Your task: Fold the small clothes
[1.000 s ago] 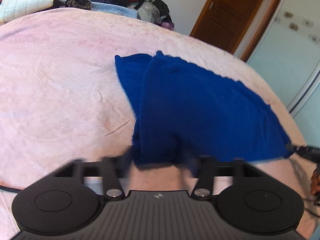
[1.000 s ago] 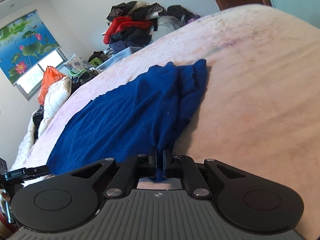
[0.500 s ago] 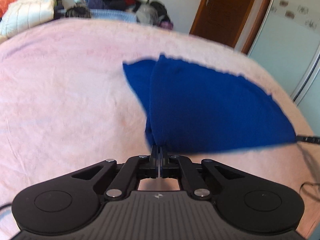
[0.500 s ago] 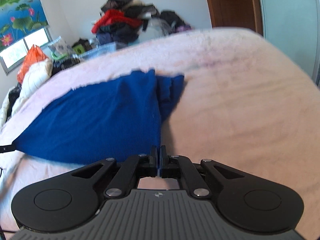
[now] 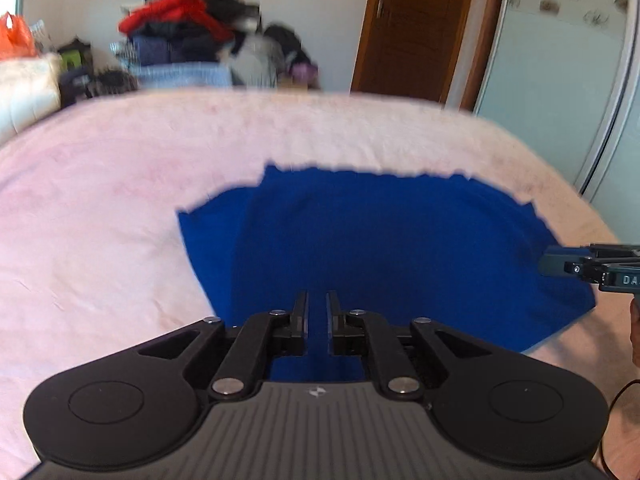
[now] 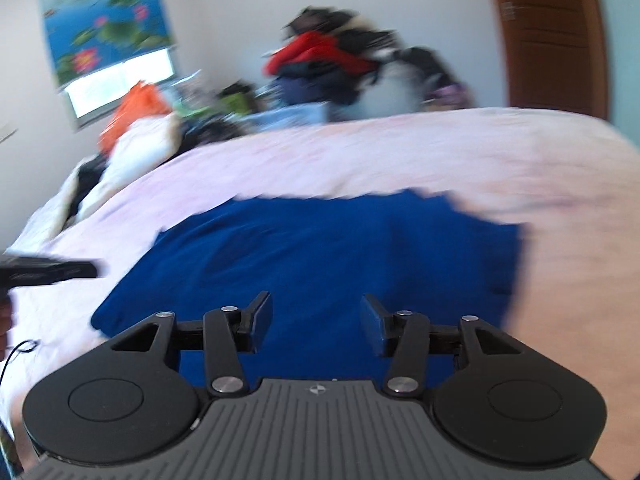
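Through my left camera, the deep blue garment (image 5: 380, 248) lies folded and flat on the pink bedspread (image 5: 100, 200), its far edge ragged. My left gripper (image 5: 317, 312) shows a narrow gap, pinching nothing.

Through my right camera, the same blue cloth (image 6: 320, 264) sprawls blurred; my right gripper (image 6: 316, 324) has just been opening, empty.

White-walled bedroom: pink bed (image 5: 100, 208), brown door (image 5: 412, 28) (shut), lotus-blind window (image 6: 120, 84).

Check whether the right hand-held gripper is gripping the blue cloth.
Apart. The right wrist view shows the right hand-held gripper, its jaws having just opened, standing wide with nothing pinched; the blue cloth lies flat beneath.
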The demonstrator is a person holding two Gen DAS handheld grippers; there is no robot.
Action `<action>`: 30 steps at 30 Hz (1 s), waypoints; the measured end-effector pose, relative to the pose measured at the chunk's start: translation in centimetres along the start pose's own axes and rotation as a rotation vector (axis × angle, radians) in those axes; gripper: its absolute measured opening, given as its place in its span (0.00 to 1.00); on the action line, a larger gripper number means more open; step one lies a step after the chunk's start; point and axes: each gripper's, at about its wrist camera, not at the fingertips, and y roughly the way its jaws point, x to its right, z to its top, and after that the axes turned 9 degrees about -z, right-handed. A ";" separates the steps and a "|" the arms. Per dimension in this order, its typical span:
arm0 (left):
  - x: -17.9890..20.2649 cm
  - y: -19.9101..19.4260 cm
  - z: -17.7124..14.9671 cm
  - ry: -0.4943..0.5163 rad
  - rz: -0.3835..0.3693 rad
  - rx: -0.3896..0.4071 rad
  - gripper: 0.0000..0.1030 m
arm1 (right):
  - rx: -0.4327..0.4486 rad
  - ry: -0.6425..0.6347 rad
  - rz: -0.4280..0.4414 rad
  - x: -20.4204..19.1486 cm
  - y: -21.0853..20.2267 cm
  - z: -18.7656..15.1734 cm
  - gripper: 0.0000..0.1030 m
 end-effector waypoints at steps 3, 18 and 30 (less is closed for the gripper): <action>-0.2 3.0 -1.7 -0.004 0.048 -0.069 0.07 | -0.034 -0.039 -0.029 -1.6 1.8 -0.4 0.63; 3.6 1.2 -0.9 0.076 0.251 0.108 0.89 | -0.075 -0.055 -0.143 -3.0 2.7 -1.9 0.88; 4.4 3.7 -2.8 0.046 0.270 0.026 0.89 | -0.102 -0.161 -0.293 -5.0 4.0 -3.5 1.00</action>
